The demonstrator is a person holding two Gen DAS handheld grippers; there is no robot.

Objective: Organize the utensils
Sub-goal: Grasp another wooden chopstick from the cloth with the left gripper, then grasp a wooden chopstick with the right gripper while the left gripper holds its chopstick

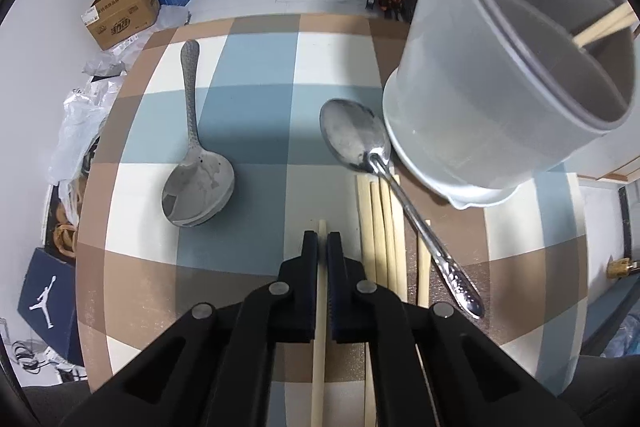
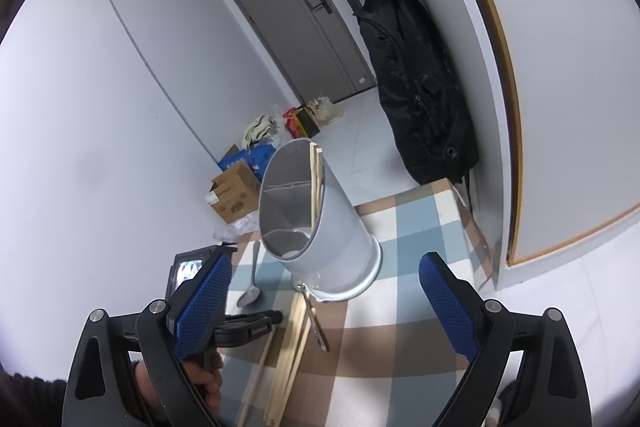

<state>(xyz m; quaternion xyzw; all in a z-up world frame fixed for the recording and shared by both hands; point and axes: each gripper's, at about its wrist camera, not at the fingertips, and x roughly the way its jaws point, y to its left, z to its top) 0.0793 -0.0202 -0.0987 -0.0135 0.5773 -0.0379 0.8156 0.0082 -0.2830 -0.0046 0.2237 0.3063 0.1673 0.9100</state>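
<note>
My left gripper [image 1: 322, 239] is shut on a single wooden chopstick [image 1: 319, 367] low over the checked tablecloth. A grey utensil holder [image 1: 492, 83] stands at the right with chopsticks [image 1: 604, 27] inside; it also shows in the right wrist view [image 2: 320, 219]. Several loose chopsticks [image 1: 382, 239] lie to the right of my left gripper, with a shiny metal spoon [image 1: 360, 139] across them. A grey ladle-like spoon [image 1: 196, 163] lies at the left. My right gripper [image 2: 324, 291] is open and empty, raised above the table in front of the holder.
The checked tablecloth [image 1: 260, 75] covers a small table whose far edge drops to the floor. Cardboard boxes [image 1: 124, 11] and bags sit on the floor beyond. A black bag [image 2: 420, 87] hangs by the wall at the right.
</note>
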